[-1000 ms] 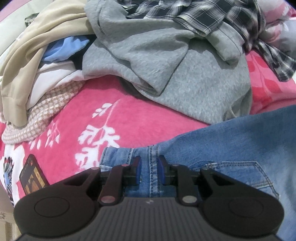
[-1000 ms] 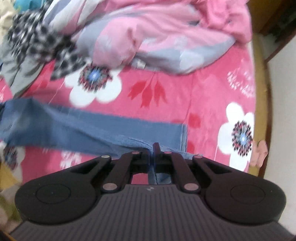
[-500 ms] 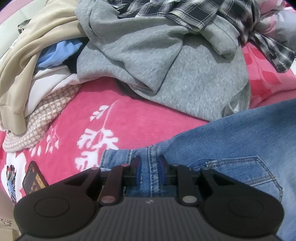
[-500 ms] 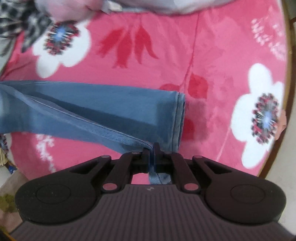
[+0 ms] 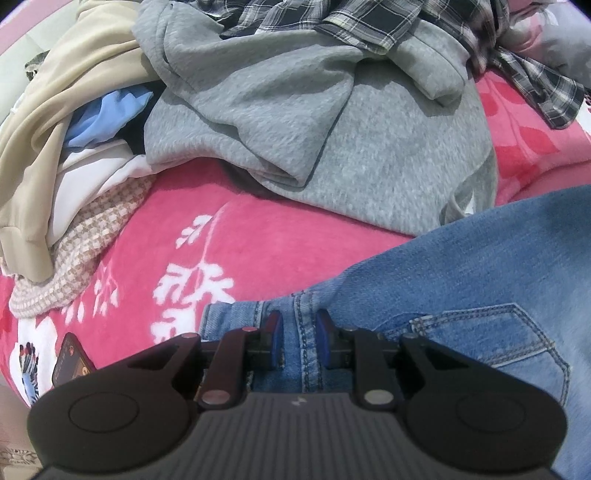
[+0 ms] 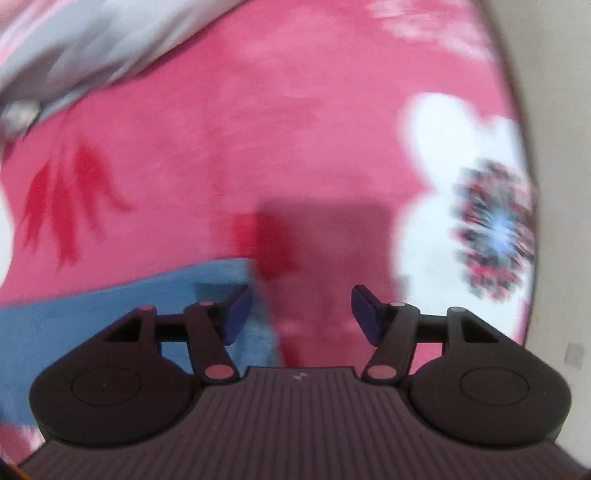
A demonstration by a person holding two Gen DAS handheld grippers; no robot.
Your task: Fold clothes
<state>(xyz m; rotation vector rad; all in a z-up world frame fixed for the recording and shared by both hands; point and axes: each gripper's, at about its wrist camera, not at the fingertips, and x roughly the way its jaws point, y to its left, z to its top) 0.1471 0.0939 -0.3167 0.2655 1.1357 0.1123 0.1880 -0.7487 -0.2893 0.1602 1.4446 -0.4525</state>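
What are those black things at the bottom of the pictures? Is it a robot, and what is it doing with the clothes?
No robot: a person holds two grabbing tools, each with a camera looking along its fingers. In the left tool's picture, the left gripper pinches the waistband of blue denim jeans lying on a pink flowered blanket, in front of a crumpled grey sweatshirt. In the blurry right tool's picture, the right gripper is opening and holds nothing; the jeans' leg end lies beside it.

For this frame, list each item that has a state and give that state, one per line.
Left hand-held gripper: shut on the jeans waistband.
Right hand-held gripper: jaws opening, nothing between them.
Jeans: spread flat on the blanket, unfolded.
Grey sweatshirt: crumpled in the pile.
Plaid shirt: crumpled on top.
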